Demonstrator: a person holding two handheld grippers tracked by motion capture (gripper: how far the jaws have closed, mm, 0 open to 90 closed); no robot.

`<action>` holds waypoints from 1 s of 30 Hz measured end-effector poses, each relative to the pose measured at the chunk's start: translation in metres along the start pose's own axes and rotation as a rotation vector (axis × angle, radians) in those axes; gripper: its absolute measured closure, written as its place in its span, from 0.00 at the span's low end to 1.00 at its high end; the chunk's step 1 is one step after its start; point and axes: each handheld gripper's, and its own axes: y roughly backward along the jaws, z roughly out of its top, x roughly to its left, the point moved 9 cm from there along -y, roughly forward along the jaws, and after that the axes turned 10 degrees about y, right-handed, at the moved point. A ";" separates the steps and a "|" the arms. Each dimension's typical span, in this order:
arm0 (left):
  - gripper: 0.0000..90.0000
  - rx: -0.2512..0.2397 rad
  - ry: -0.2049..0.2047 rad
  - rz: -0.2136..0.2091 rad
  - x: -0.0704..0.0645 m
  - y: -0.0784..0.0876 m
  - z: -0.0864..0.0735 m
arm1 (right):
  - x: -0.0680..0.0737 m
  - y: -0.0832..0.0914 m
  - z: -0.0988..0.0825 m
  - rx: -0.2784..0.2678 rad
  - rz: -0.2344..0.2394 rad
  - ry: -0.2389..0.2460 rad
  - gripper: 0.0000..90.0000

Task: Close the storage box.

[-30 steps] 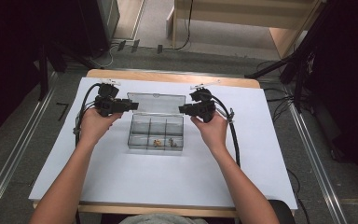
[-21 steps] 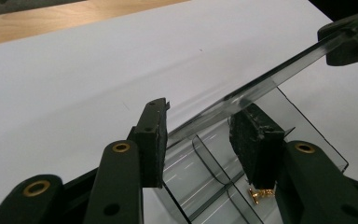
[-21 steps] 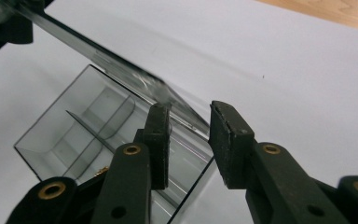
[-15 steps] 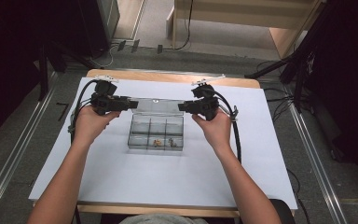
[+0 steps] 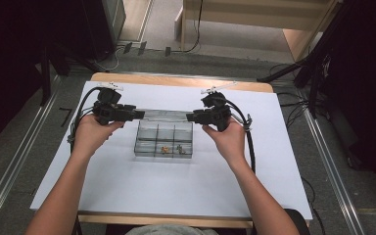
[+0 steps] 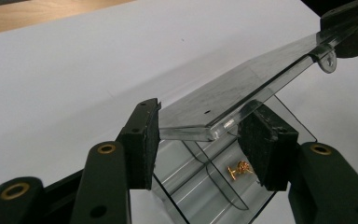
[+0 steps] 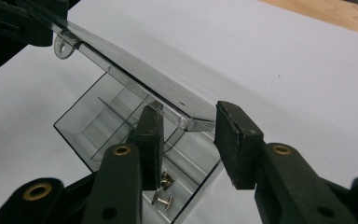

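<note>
L claw (image 5: 138, 114) & R claw (image 5: 192, 117) opening, pads flanking clear plastic lid (image 6: 242, 88) w/o gripping, above compartment box (image 5: 164, 140).

we find no legible text, label, brand, number or sign in any view. the clear compartment box (image 5: 164, 139) and its lid (image 6: 242, 88) carry no markings we can read. the white sheet (image 5: 176, 191) is unprinted.

The box (image 5: 164, 139) and its lid (image 6: 242, 91) look like clear, glossy, smooth plastic, the small fasteners (image 6: 239, 169) inside shiny brass-coloured metal, the sheet (image 5: 176, 191) matt white paper over a pale wood table (image 5: 176, 81), the gripper pads (image 6: 261, 140) rough black.
</note>
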 end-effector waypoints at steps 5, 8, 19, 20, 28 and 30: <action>0.52 -0.003 -0.006 0.003 0.001 0.001 -0.010 | 0.003 -0.002 -0.009 0.002 0.013 0.007 0.70; 0.51 -0.005 -0.007 0.009 0.002 0.002 -0.017 | 0.005 -0.003 -0.014 0.008 0.013 0.010 0.69; 0.49 -0.008 -0.003 0.008 0.004 0.002 -0.034 | 0.013 -0.005 -0.029 0.010 0.019 0.025 0.65; 0.49 -0.007 -0.003 0.009 0.004 0.002 -0.035 | 0.014 -0.005 -0.030 0.011 0.020 0.025 0.64; 0.49 -0.005 -0.018 0.008 0.001 0.001 -0.045 | 0.018 -0.005 -0.039 0.000 0.020 0.033 0.64; 0.48 0.001 -0.026 0.008 0.000 0.001 -0.048 | 0.020 -0.005 -0.042 0.003 0.022 0.032 0.64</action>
